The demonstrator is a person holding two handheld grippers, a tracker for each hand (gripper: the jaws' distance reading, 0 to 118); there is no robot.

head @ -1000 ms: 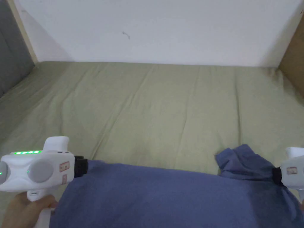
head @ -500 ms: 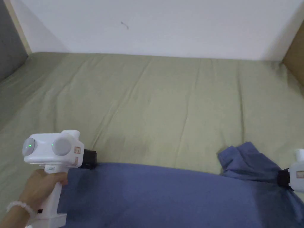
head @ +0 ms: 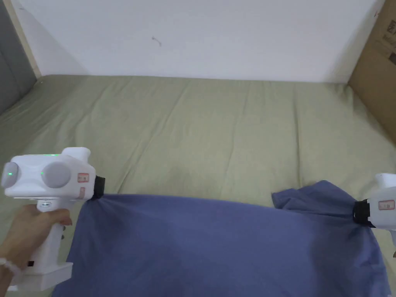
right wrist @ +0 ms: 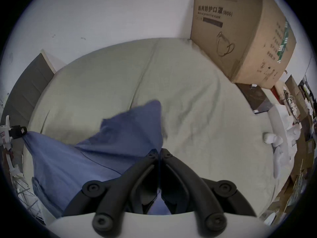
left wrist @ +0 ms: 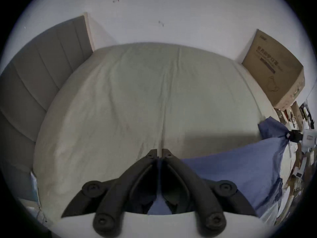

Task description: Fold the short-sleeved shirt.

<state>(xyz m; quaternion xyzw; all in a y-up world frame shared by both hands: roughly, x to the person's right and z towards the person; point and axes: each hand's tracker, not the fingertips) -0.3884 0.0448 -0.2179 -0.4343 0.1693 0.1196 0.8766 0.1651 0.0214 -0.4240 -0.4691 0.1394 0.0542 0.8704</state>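
Both pairs of jaws are closed on cloth, the left gripper (head: pixel 99 187) and right gripper (head: pixel 357 212) each pinching a top corner of the blue shirt (head: pixel 216 247), which stretches between them above the green bed (head: pixel 216 131), near a cardboard box (right wrist: pixel 240 35).

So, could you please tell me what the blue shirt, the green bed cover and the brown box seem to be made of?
The blue short-sleeved shirt looks like thin matte woven cloth, perhaps cotton: it drapes and puckers at both grips. The pale green bed cover seems a matte fabric sheet, with long soft creases. The big brown box looks like plain cardboard, with dented, scuffed lower edges.
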